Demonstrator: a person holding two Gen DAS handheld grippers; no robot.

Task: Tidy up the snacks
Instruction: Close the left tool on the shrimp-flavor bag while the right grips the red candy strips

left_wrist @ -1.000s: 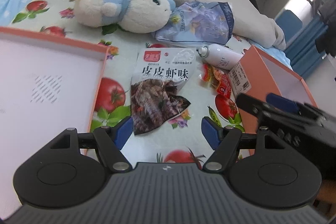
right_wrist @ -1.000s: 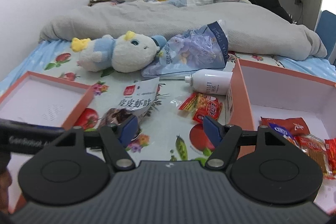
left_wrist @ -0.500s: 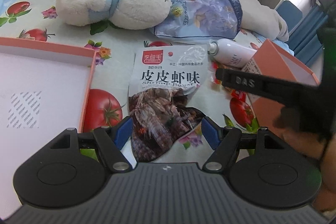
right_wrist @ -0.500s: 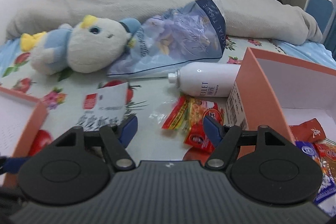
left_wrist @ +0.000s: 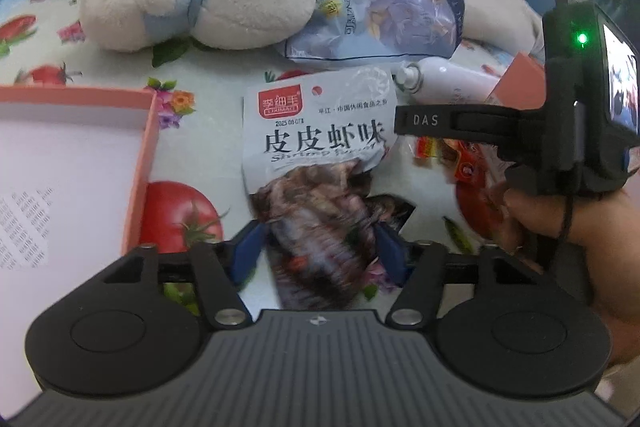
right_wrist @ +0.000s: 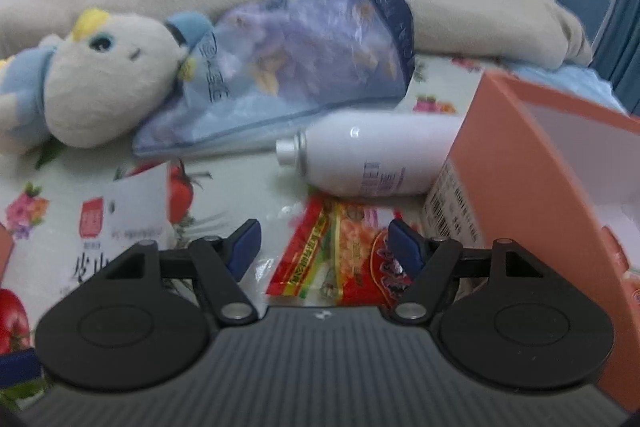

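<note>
Bedroom; bed (left_wrist: 224,131) spread with a fruit-and-flower print sheet, grey blanket (right_wrist: 460,23) heaped at the far side.

Shrimp-flavour snack bag (left_wrist: 320,163): flat on the sheet, lower dark end lying between the fingers of the left gripper (left_wrist: 316,255), top seam pointing away. Left jaws closing, bag between them, pads not yet seen pressing. Judged light, limp, crinkly foil, slippery; contents likely brittle. Best taken by the lower edge or a side seam, pinched gently, lest it fold or slide out.

Red and yellow sachets (right_wrist: 340,255): small heap directly ahead of the right gripper (right_wrist: 324,245), partly between its fingers. Right jaws apart, clamped on nothing. Judged very light, thin, glossy; prone to slipping singly from a bunch. Best taken across a crimped end.

Salmon-pink box (right_wrist: 512,163): just right of the right gripper, one wall upright, barcode label on its near end; likely destination. Further packets glimpsed inside, too blurred to name.

Salmon-pink lid or tray (left_wrist: 72,163): left of the left gripper, white inside.

White bottle (right_wrist: 372,155): on its side beyond the sachets, touching the box.

Blue floral bag (right_wrist: 304,67), plush toy (left_wrist: 200,3): farther off, side by side.
</note>
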